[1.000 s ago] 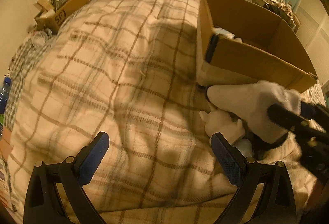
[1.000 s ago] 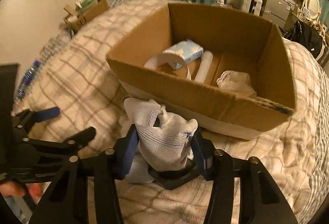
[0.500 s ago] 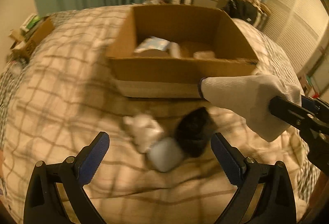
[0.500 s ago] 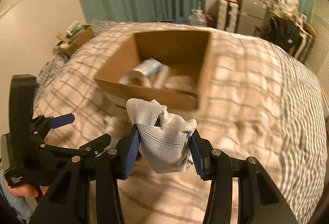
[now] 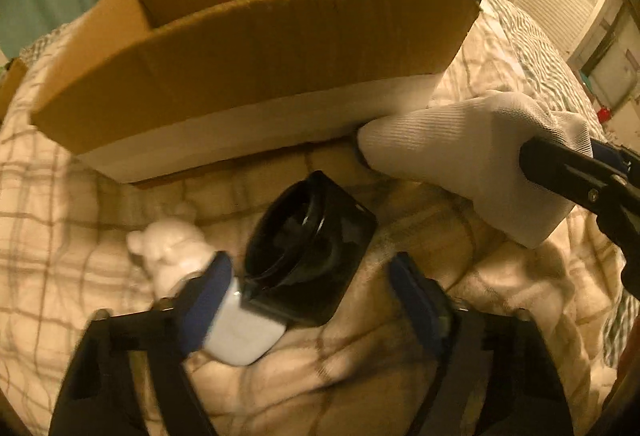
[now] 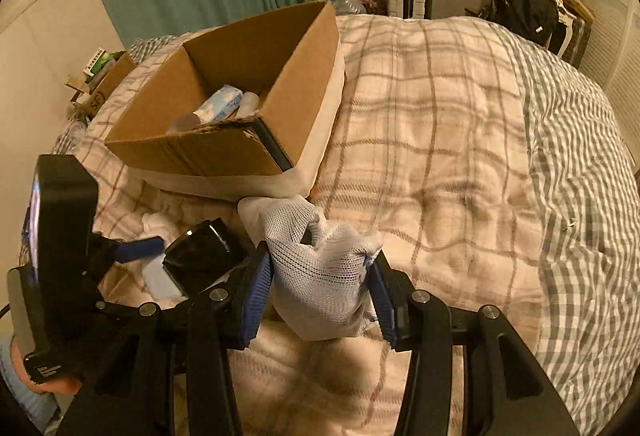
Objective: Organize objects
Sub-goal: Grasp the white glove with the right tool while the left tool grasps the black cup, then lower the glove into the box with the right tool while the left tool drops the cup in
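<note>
Several items are already seen inside the open brown cardboard box (image 6: 240,108) on the plaid cream blanket (image 6: 440,140): a pale blue patterned packet (image 6: 222,104) and a pale tube (image 6: 248,103) beside it, so the task is judged partly done. A white knitted work glove (image 6: 320,284) is pinched between the pads of the right gripper (image 6: 320,300), just near of the box's near right corner; its long axis is aimed far-left toward the box, cuff end nearest the wall. A black square glass jar (image 5: 308,256) lies tipped on the blanket, its round mouth facing up and far-left, between the spread fingers of the left gripper (image 5: 312,300), not yet clamped. Touching it at the left are a pale blue-white rounded case (image 5: 244,332) and a small white plush figure (image 5: 172,248), still outside.
</note>
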A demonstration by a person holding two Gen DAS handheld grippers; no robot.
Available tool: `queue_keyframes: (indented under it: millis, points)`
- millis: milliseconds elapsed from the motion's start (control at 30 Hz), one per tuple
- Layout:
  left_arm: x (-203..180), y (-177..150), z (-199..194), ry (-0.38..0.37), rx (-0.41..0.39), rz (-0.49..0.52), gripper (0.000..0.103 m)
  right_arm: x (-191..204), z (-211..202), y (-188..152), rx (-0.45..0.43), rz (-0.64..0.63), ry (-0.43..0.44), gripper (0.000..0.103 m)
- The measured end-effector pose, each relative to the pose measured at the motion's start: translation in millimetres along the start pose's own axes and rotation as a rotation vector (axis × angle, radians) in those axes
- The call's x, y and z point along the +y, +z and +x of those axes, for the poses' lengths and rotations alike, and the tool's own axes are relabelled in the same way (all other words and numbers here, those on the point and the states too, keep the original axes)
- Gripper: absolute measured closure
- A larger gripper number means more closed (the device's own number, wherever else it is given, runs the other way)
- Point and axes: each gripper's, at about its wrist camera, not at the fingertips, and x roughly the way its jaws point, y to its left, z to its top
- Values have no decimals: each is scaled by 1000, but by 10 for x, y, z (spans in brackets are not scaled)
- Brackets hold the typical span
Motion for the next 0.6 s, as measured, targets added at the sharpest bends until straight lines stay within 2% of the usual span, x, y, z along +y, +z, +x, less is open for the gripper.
queue_keyframes:
  millis: [67, 167, 333, 600]
  points:
    - [7, 8, -2, 2, -4, -2, 43, -18, 16, 6, 3, 7, 4, 57]
    - [64, 1, -57, -17, -19, -23, 53, 3, 5, 10, 7, 5, -1, 57]
    - [109, -69, -211, -28, -32, -37, 54, 63, -90, -1, 3, -15, -16, 57]
    - [43, -177, -737, -10, -122, -30, 54, 228, -458, -18, -37, -36, -29, 57]
